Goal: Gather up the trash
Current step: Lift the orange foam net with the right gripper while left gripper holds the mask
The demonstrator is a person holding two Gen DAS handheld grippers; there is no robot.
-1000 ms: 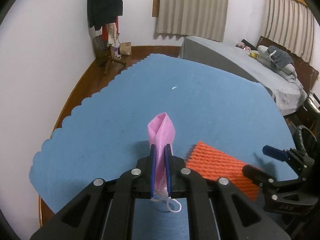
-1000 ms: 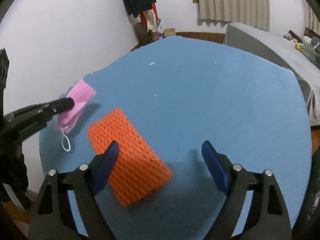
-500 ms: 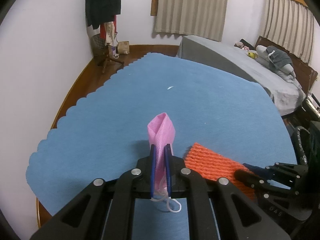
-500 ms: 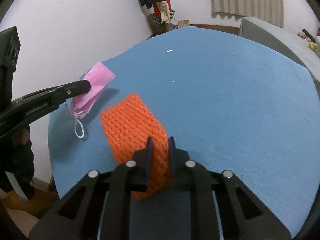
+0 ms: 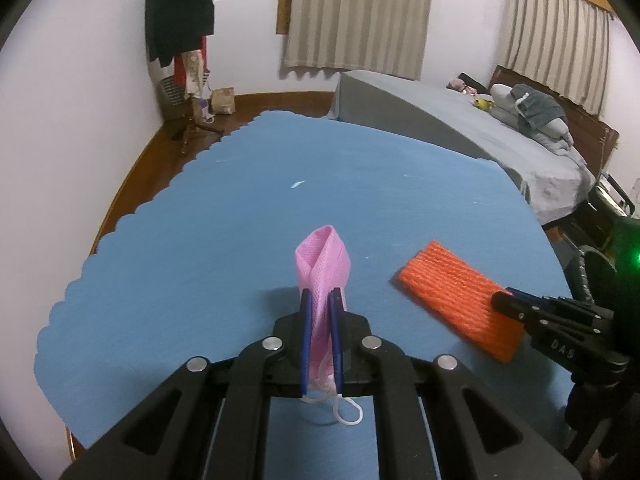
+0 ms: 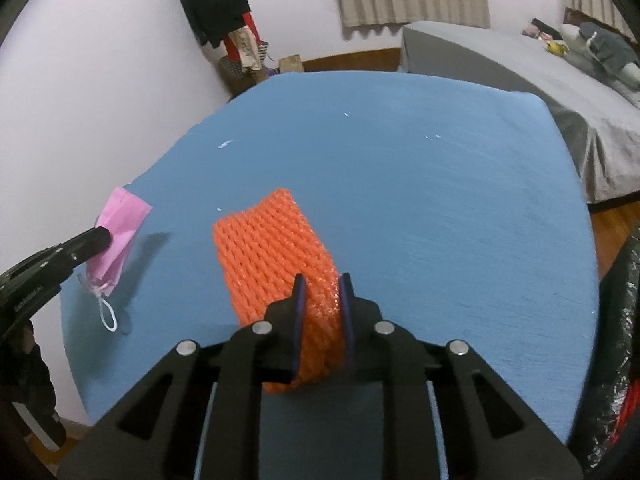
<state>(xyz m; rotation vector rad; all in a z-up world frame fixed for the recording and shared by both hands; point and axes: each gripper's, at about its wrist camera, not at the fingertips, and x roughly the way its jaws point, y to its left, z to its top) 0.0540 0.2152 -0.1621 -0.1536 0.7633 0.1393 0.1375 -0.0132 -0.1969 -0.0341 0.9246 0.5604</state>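
Note:
A folded pink face mask stands up between the pads of my left gripper, which is shut on it; its white ear loop dangles below. My right gripper pinches the near end of an orange foam net sleeve, its jaws easing open a little while the pads still press the net. The net hangs tilted just above the blue mat. In the right wrist view the mask and left gripper are at the far left. The left wrist view shows the net and right gripper at right.
The blue mat has a scalloped left edge near the white wall, with small white scraps on it. A grey bed lies beyond. A coat stand fills the far corner. A black plastic bag is at the right edge.
My right gripper went from wide open to shut on the orange net and raised it off the mat. The left gripper kept the pink mask and shifted slightly.

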